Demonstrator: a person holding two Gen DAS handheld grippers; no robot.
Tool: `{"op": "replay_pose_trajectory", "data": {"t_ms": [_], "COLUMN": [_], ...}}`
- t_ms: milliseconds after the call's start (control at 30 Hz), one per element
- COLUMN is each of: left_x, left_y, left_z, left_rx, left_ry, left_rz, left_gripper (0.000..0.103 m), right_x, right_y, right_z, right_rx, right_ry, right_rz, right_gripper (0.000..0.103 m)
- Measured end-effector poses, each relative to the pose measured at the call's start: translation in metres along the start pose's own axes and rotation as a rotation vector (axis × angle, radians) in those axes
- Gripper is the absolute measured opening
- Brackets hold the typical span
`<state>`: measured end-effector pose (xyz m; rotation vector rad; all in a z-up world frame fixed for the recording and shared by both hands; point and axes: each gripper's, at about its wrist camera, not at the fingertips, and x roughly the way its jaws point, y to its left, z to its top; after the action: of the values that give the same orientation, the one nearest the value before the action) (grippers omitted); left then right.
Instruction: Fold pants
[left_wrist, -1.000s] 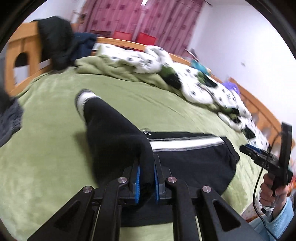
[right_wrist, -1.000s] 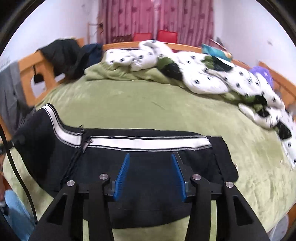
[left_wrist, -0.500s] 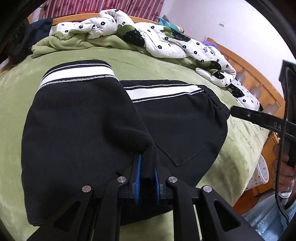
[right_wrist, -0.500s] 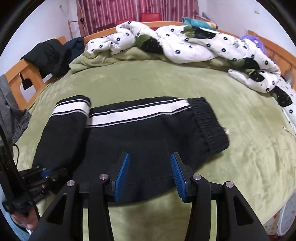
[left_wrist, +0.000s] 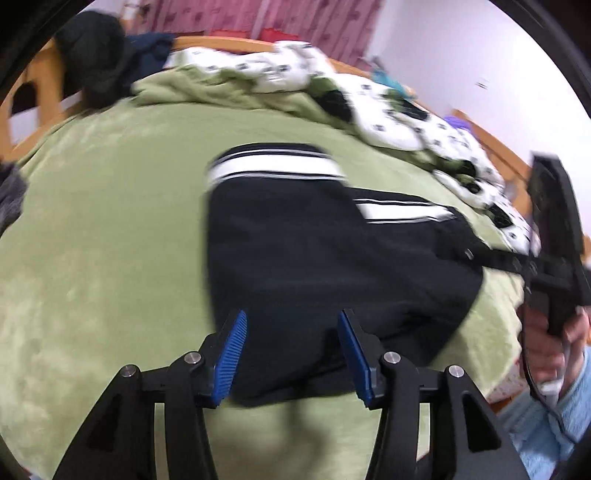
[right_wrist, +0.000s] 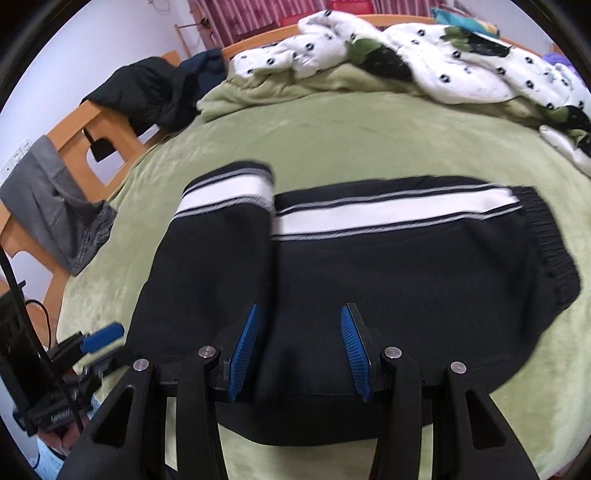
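Left gripper: jaws apart, nothing between the blue pads, hovering just off the near edge of the pants. Right gripper: jaws likewise apart, empty, poised over the near hem, no visible contact with cloth.

Pants lying flat on the green blanket, near the bed's front edge. Black, white side stripe running along the far side. Leg end already doubled over the upper part: folded flap on the left in the right wrist view, its own stripe band offset slightly from the main stripe. Elastic waistband exposed at the right end, not covered.

Progress, judged from the layout: one crosswise fold down and released. Probably past halfway. Likely left: another fold bringing waistband end over, or flap further across, plus squaring the stripe edges. Flap edge looks a bit skewed; hard to confirm, left wrist view motion-blurred.

Further out: spotted white duvet bunched along the headboard side, dark jacket and grey garment draped on the wooden bed frame. None in the way.
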<state>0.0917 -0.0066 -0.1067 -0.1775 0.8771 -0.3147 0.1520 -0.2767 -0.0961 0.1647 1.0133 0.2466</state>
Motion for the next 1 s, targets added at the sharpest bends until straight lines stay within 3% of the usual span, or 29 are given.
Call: {"op": "replay_pose_trajectory", "data": {"t_ms": [167, 600, 800, 1000], "left_x": [0.003, 0.015, 0.019, 0.014], "left_y": [0.041, 0.071, 0.077, 0.084], "left_z": [0.000, -0.004, -0.006, -0.005], "left_rx": [-0.114, -0.157, -0.165, -0.183], "left_ry": [0.009, 0.029, 0.020, -0.017], "left_rz": [0.033, 0.100, 0.137, 0.111], "left_gripper": [0.049, 0.049, 0.049, 0.049], "right_x": [0.020, 0.037, 0.034, 0.041], "right_y": [0.015, 0.013, 0.022, 0.012], "right_z": [-0.012, -0.010, -0.007, -0.006], "right_rx": [-0.031, 0.052, -0.003, 0.056], "right_ry": [0.046, 0.008, -0.047, 0.043], "right_rz": [-0.023, -0.020, -0.099, -0.010], "right_gripper": [0.046, 0.046, 0.046, 0.046]}}
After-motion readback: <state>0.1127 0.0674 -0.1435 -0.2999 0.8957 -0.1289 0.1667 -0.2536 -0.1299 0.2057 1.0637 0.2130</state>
